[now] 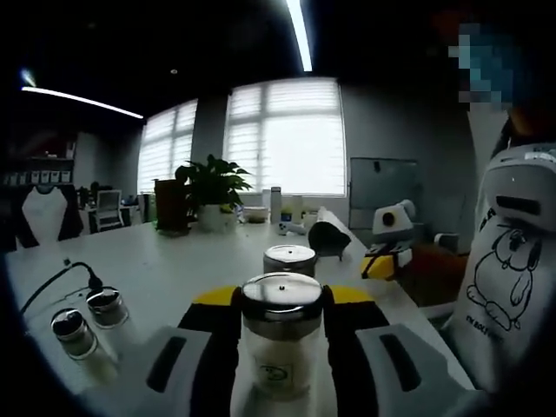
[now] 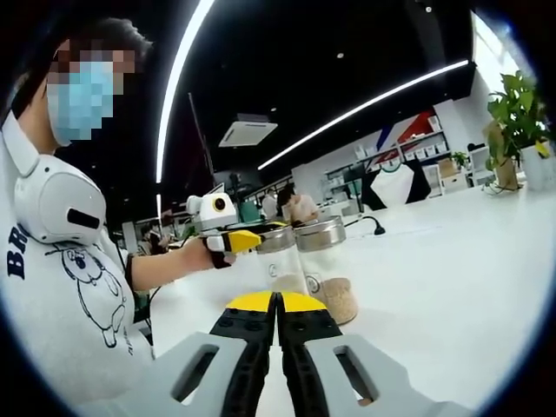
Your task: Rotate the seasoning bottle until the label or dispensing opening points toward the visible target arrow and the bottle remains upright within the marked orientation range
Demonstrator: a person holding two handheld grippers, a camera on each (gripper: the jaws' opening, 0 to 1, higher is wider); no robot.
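A glass seasoning bottle (image 1: 280, 347) with a metal lid stands upright between the black, yellow-tipped jaws of my left gripper (image 1: 280, 297), which is shut on it; a small label faces the camera. A second, similar bottle (image 1: 289, 259) stands just behind it. In the right gripper view, the left gripper (image 2: 250, 241) comes in from the left, gripping the bottle (image 2: 280, 263) beside the second bottle (image 2: 325, 268), which has granules at its bottom. My right gripper (image 2: 276, 301) is shut with nothing between its jaws, short of both bottles.
Two small shakers (image 1: 87, 320) and a black cable (image 1: 61, 276) lie at the left on the white table (image 1: 165, 269). A potted plant (image 1: 213, 189) and small items stand at the far end. A person in a white shirt (image 2: 61, 287) stands by the table.
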